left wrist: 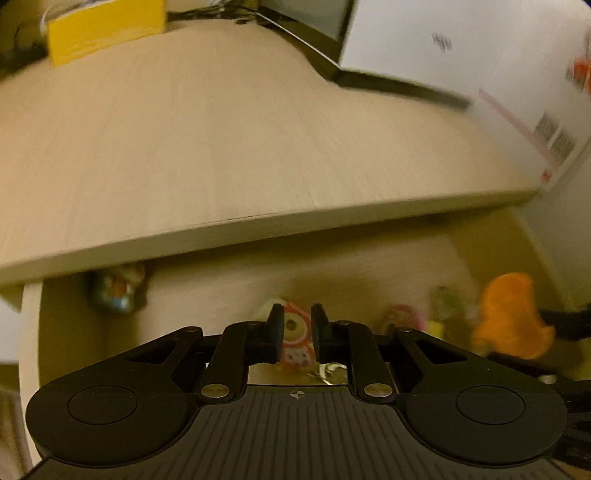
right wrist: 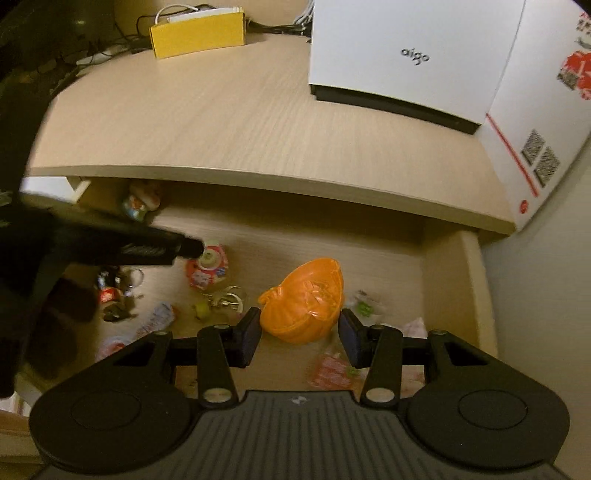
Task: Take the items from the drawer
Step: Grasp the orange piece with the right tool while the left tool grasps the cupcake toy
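The drawer [right wrist: 476, 280] stands pulled out under the desk top, with small items scattered on its floor. My right gripper [right wrist: 300, 336] is shut on an orange plastic shell [right wrist: 306, 299], one pad pressing each side, above the drawer floor. That orange shell [left wrist: 513, 321] also shows at the right of the left wrist view. My left gripper [left wrist: 298, 332] is shut to a narrow gap with nothing in it. It hangs over a red and white toy figure [left wrist: 293, 339]. From the right wrist view, the left gripper [right wrist: 192, 248] has its tip just above that toy figure [right wrist: 207, 267].
The desk top [right wrist: 240, 118] overhangs the drawer's back. On it are a yellow box [right wrist: 197, 35] and a white box [right wrist: 406, 55]. A small figure [right wrist: 140, 205] lies at the drawer's back left. Key rings [right wrist: 225, 299], a red packet [right wrist: 332, 373] and dark trinkets [right wrist: 110, 295] litter the floor.
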`<act>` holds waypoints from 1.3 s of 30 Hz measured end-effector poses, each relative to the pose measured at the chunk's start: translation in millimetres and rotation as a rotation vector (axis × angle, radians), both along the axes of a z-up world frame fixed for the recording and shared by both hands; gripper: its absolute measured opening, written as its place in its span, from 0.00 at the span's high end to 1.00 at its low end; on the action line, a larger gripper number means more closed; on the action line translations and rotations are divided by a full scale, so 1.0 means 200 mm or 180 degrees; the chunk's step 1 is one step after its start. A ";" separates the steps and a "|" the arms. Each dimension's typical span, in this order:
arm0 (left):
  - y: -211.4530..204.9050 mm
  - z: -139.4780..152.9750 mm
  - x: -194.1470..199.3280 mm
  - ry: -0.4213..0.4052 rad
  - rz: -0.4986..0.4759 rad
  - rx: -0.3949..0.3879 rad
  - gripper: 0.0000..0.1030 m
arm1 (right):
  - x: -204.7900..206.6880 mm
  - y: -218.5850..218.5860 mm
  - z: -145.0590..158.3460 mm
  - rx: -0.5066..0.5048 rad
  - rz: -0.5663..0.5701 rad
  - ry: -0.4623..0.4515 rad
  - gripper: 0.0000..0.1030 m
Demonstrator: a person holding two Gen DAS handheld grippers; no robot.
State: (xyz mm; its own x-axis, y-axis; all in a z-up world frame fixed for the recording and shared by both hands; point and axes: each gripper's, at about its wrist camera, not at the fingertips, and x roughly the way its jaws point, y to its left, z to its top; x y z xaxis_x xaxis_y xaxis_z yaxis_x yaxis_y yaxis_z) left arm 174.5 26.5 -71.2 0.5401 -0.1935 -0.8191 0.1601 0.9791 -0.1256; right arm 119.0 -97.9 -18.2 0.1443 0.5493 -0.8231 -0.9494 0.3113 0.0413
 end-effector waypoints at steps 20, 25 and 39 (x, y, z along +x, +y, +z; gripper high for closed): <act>-0.06 -0.09 0.06 0.0376 -0.0862 -0.0040 0.73 | 0.12 0.01 -0.05 0.0022 0.0097 0.0217 0.56; 0.00 0.00 -0.06 0.0021 -0.0742 0.0213 0.73 | 0.11 0.03 -0.03 0.0011 0.0132 0.0142 0.56; -0.29 0.04 0.00 0.0037 -0.1317 -0.0044 0.73 | 0.14 -0.06 -0.03 -0.0060 0.0050 0.0114 0.56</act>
